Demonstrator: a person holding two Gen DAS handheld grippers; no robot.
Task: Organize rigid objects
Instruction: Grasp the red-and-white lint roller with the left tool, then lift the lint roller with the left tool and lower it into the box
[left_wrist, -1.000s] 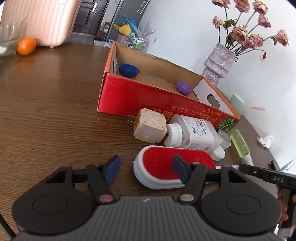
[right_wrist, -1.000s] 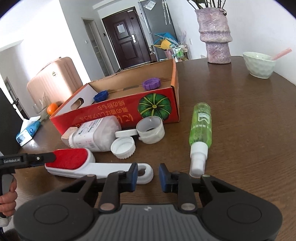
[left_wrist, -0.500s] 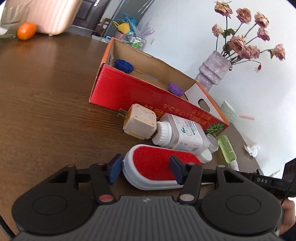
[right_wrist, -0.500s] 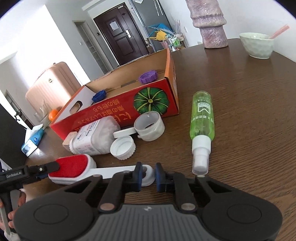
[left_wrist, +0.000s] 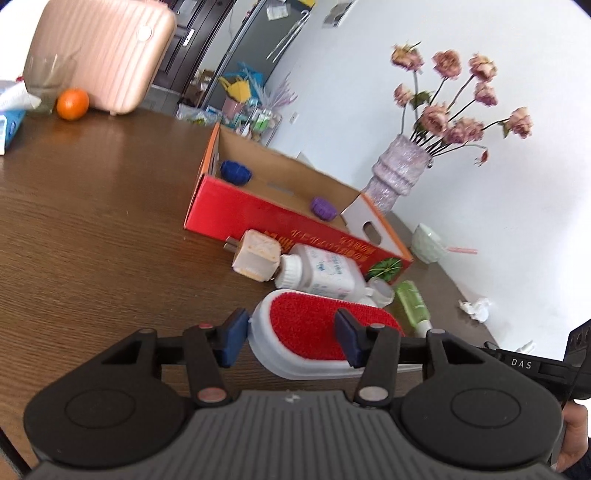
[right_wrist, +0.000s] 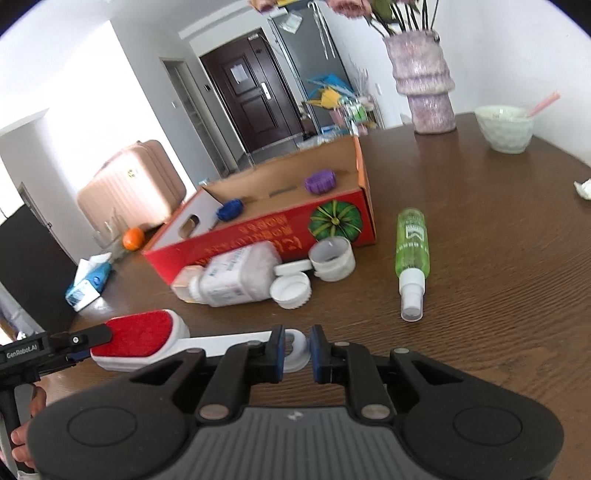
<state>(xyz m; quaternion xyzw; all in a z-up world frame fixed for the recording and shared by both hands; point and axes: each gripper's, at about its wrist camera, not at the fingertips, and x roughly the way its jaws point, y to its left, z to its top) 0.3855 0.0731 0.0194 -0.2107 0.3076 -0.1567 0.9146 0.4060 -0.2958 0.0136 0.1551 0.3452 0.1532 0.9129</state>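
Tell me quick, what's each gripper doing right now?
Left gripper: open, fingers either side of the lint brush head.
Right gripper: fingers at the brush handle's ring end; grip cannot be told.

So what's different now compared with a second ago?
The right gripper has narrowed around the looped handle end of the red-and-white lint brush, nearly gripping it. The left gripper has closed in around the brush's head. The red cardboard box, white pill bottle and green spray bottle stayed put.

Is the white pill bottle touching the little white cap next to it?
Touching. In the right wrist view the white pill bottle, lying on its side, has its base pressed against the ribbed white cap, with no table showing between them.
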